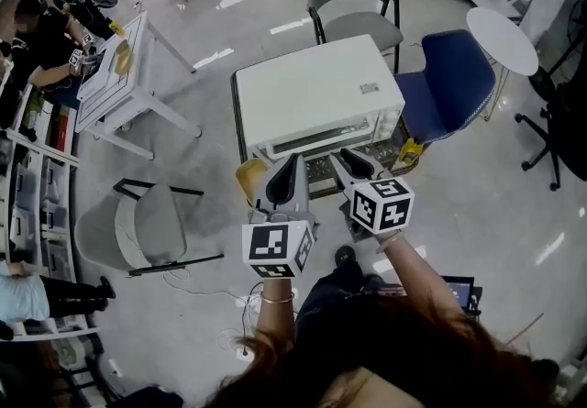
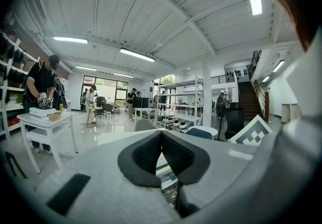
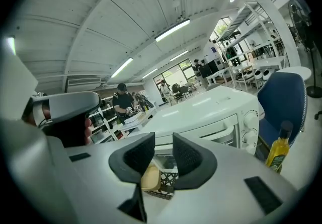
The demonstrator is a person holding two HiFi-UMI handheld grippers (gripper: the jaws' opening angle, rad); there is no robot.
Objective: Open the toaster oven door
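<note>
The white toaster oven (image 1: 316,94) stands on a wire mesh stand, its door closed, with the handle (image 1: 316,136) running along the door's upper front. Both grippers hover just in front of the door. My left gripper (image 1: 286,179) is near the door's left half; in the left gripper view its pads (image 2: 161,135) meet at the tips with nothing between them. My right gripper (image 1: 353,163) is at the right half. In the right gripper view its jaws (image 3: 163,140) stand apart and empty, with the oven (image 3: 211,112), its handle (image 3: 206,131) and its knobs (image 3: 249,120) beyond.
A yellow oil bottle (image 1: 410,151) stands by the oven's right front corner. A yellowish dish (image 1: 249,179) lies at the left front. A blue chair (image 1: 449,85), a grey chair (image 1: 353,3) and a round white table (image 1: 502,38) surround the stand. A person works at a white table (image 1: 124,76) at the left.
</note>
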